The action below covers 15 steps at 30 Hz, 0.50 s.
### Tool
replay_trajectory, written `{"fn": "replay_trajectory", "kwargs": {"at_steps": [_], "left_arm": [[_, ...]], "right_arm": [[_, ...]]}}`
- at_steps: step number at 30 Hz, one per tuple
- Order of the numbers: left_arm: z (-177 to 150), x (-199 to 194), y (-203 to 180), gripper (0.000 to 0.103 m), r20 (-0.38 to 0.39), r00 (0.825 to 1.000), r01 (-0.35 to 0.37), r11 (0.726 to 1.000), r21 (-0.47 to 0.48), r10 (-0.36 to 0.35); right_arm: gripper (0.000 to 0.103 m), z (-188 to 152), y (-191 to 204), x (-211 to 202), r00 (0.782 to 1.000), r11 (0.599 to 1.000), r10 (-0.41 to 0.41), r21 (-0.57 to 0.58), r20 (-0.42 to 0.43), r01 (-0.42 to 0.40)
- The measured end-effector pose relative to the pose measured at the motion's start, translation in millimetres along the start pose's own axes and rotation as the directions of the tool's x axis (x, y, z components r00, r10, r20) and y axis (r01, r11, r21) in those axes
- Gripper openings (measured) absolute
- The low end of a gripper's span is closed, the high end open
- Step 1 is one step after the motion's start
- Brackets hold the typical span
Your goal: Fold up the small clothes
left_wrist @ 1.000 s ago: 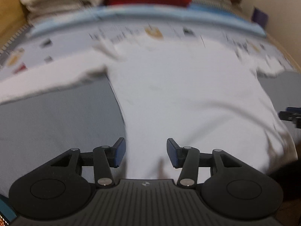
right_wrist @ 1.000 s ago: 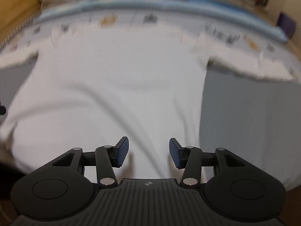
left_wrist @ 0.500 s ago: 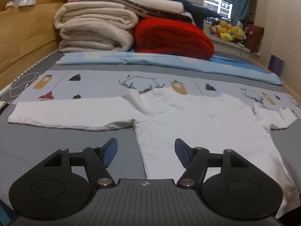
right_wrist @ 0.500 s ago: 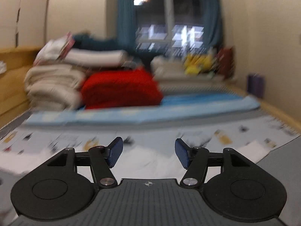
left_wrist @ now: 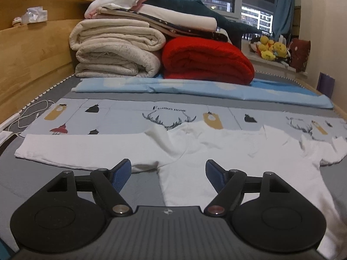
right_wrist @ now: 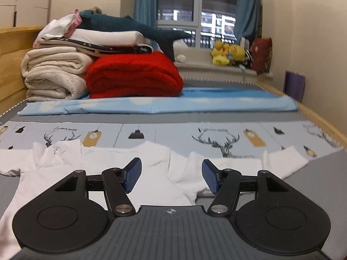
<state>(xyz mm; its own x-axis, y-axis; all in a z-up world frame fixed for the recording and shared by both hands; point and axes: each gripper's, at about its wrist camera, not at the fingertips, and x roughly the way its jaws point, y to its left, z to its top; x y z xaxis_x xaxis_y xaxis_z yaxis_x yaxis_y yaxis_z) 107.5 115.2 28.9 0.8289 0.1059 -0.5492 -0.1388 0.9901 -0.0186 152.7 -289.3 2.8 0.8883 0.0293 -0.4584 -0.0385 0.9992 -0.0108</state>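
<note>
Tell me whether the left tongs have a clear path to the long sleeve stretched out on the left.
Probably yes. The left tongs are opening with nothing between them, and the long sleeve lies flat on the bed just ahead, uncovered.

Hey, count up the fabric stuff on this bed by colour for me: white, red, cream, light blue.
White shirt: 1
Red blanket: 1
Cream quilts: 2
Light blue sheet: 1
Total: 5; the mixed pile on top is not counted.
</note>
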Motion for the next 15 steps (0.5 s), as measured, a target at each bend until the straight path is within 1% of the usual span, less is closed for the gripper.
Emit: {"fn": "replay_trajectory", "kwargs": {"at_steps": [2,4,6,8,12,14,15], "left_arm": [[6,0,0,0.08,-0.001,1.0,0.021,1.0,-0.007,-0.021],[15,0,0,0.08,-0.006,1.0,0.025,1.0,0.005,-0.025],[31,8,0,0.081,-0.027,1.0,0.014,0.999,0.033,-0.013],[51,22,3,0.081,-0.037,0.999,-0.006,0.999,0.041,0.007],[90,56,18,0.081,0.011,1.0,-0.026,0.999,0.023,0.026],[98,73,29,0.081,0.04,0.999,-0.036,0.999,0.017,0.035],[98,80,34,0.077,0.051,0.998,-0.037,0.999,0.021,0.036]], "right_arm": [[0.063,-1,3,-4,1.0,1.0,-0.011,0.008,-0.003,0.011],[0.064,-4,4,-3,1.0,1.0,-0.02,0.011,-0.007,0.02],[0.065,-6,5,-1,0.999,0.999,-0.031,0.008,-0.017,0.031],[0.065,-7,6,0,0.999,1.0,-0.028,0.004,-0.029,0.029],[0.065,-8,9,1,0.999,0.999,-0.043,-0.029,-0.026,0.042],[0.065,-8,9,2,0.998,0.998,-0.048,-0.033,-0.036,0.047],[0.065,-9,10,3,0.998,0.998,-0.054,-0.035,-0.043,0.052]]}}
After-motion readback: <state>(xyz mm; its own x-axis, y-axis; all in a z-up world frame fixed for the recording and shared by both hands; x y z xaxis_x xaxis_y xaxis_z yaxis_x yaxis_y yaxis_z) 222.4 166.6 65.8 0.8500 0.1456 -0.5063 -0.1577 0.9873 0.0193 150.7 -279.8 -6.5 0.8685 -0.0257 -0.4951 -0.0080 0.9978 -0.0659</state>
